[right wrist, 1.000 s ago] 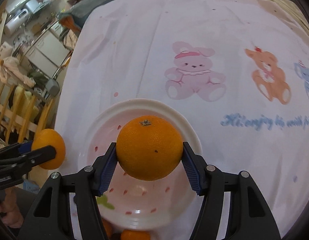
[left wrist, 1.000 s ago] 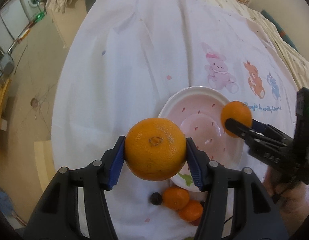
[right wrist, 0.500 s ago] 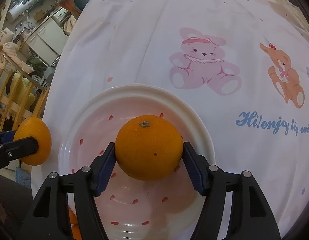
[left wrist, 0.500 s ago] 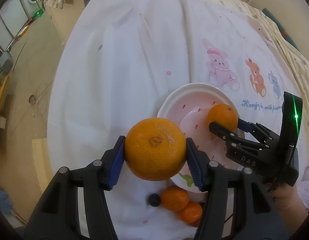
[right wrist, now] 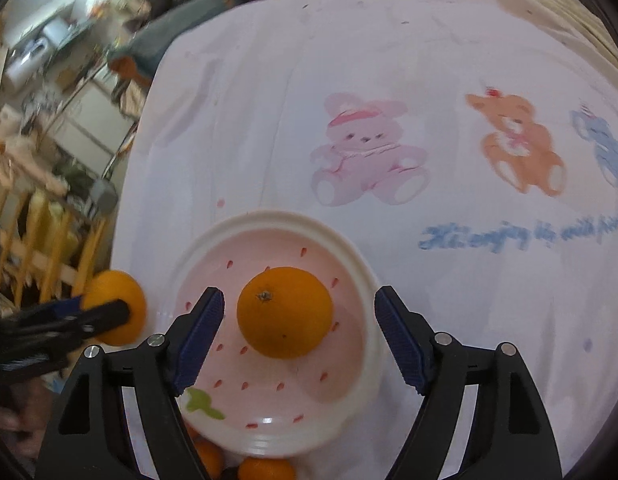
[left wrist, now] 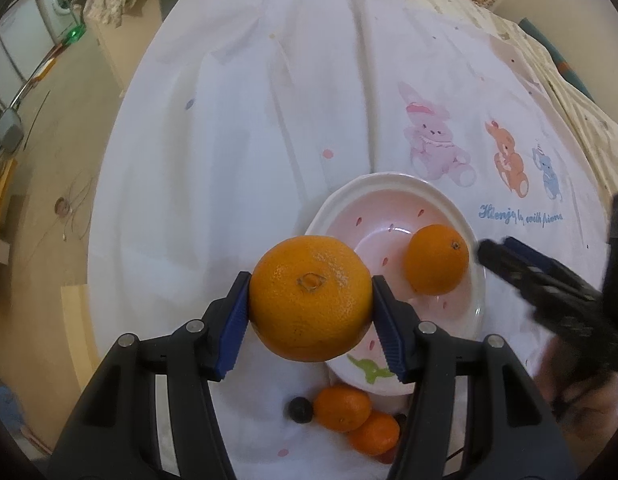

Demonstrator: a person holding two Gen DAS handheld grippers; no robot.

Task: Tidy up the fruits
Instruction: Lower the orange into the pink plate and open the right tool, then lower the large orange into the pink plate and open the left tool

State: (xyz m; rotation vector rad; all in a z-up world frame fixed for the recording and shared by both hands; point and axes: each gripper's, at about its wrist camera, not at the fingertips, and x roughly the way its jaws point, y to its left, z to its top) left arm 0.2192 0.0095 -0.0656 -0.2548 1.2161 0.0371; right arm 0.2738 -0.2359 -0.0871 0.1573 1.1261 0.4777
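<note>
Left gripper (left wrist: 311, 308) is clamped on a large orange (left wrist: 310, 298), blue pads tight against both sides, fruit held up off the cloth just beside the near-left rim of the bowl (left wrist: 479, 276). Right gripper (right wrist: 299, 340) has its jaws spread wide, nothing between them. A second orange (right wrist: 284, 311) sits in the pink-and-white bowl, stem end up, clear of both pads. Two small mandarins (left wrist: 355, 420) lie on the white printed tablecloth (left wrist: 237, 140) just in front of the bowl, touching each other. A small dark round fruit (left wrist: 300, 409) sits next to them, possibly a grape; too small to tell.
</note>
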